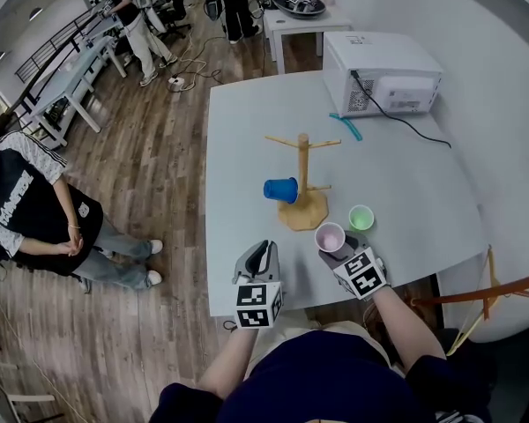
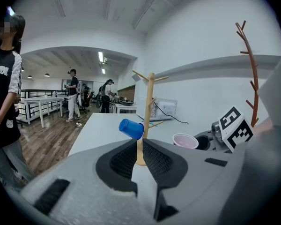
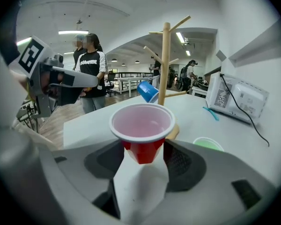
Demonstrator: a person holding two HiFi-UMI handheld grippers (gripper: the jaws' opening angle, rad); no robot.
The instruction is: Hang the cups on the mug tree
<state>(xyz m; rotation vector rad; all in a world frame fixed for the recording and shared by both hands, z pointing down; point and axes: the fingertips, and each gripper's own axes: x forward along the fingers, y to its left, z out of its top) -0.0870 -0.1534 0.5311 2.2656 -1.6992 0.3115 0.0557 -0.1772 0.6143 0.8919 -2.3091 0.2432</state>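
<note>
A wooden mug tree [image 1: 302, 176] stands mid-table, with a blue cup [image 1: 281, 189] hanging on a low left peg. My right gripper [image 1: 342, 247] is shut on a red cup [image 1: 330, 237] with a pale inside, held upright just above the table in front of the tree's base. In the right gripper view the red cup [image 3: 141, 131] sits upright between the jaws of the right gripper [image 3: 143, 150]. A green cup [image 1: 361, 218] stands upright on the table right of the base. My left gripper [image 1: 261, 261] hovers at the near edge, shut with nothing in it; this left gripper [image 2: 138, 150] faces the tree [image 2: 150, 108].
A white appliance [image 1: 383, 73] with a black cable sits at the table's [image 1: 247, 130] far right corner, with a teal strip [image 1: 346, 127] beside it. A person [image 1: 35, 210] stands on the wooden floor to the left. Other people and tables are far behind.
</note>
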